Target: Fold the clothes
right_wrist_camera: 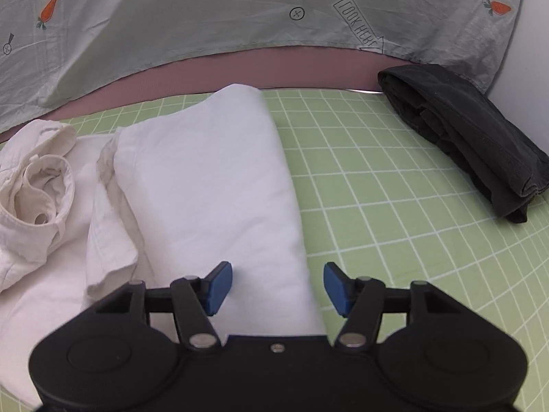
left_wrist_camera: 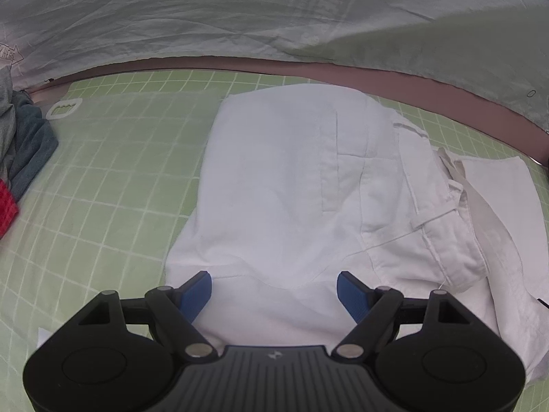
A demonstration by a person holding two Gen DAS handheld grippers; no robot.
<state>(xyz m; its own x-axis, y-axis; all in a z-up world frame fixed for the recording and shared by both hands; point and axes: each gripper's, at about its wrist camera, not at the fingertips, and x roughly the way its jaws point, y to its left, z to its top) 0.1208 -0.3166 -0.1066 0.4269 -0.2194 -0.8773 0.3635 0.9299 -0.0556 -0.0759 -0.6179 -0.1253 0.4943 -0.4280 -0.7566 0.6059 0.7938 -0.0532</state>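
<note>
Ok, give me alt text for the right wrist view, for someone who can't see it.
An open black claw with blue fingertips hovers over the near end of folded white trousers on a green grid mat. A folded black garment lies far right, with a grey carrot-print sheet behind.

We are seeing white trousers (left_wrist_camera: 281, 185) lying on a light green mat (right_wrist_camera: 394, 178) gridded with white lines. A black folded garment (right_wrist_camera: 459, 130) is sitting at its far right corner. The grey sheet (right_wrist_camera: 206, 27) behind is showing orange carrots. Each tool is wearing blue pads (right_wrist_camera: 216, 286).
</note>
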